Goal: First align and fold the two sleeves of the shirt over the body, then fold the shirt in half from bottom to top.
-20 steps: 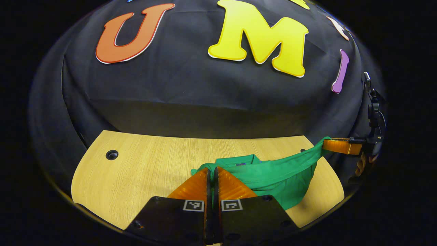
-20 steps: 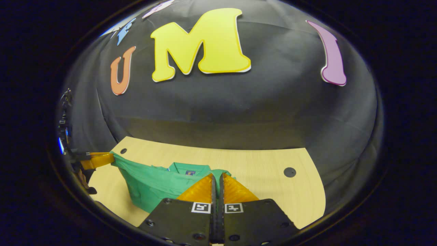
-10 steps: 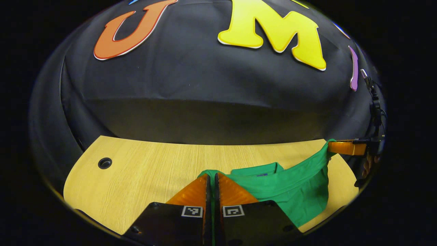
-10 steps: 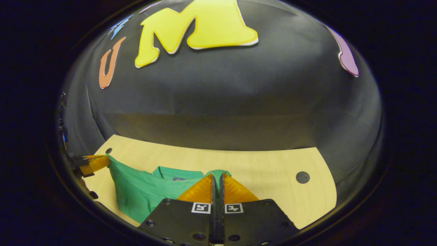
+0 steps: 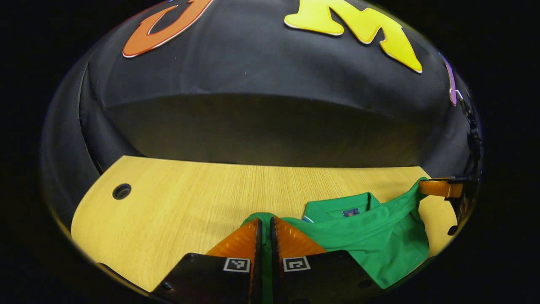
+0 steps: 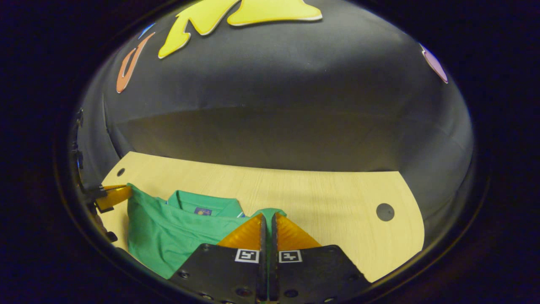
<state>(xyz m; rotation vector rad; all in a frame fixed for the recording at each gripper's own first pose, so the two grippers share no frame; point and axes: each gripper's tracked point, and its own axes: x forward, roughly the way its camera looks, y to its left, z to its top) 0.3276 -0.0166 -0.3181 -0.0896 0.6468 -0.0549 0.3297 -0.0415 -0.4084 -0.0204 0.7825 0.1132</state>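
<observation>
Since the earlier frames, both tongs have carried the lifted hem of the shirt (image 5: pixel 371 236) forward toward the collar (image 5: pixel 337 206); the collar and its small label now show more plainly, and the booth wall sits higher in each view.

Left gripper view: the left tongs (image 5: pixel 265 223) are closed to a narrow slit, with a strip of green cloth pinched between both fingers. The shirt spreads to the right of these tongs on the desk (image 5: pixel 168 202). Its upper layer runs as a raised band from the left tongs up to the right tongs (image 5: pixel 422 186), which appear at the far right edge of the view with a corner of the cloth held at their tip. The collar lies flat on the desk just behind this band. A round cable hole (image 5: pixel 121 191) sits in the desk well to the left, apart from the shirt.

Right gripper view: the right tongs (image 6: pixel 267 219) are likewise closed to a narrow slit on a fold of the shirt (image 6: pixel 168 236). The garment lies to their left, with the collar (image 6: pixel 202 202) behind the lifted layer. The left tongs (image 6: pixel 128 190) hold the opposite corner at the far left edge. A round cable hole (image 6: pixel 384 211) is visible on the desk (image 6: pixel 329 198) to the right, well clear of the cloth.
</observation>
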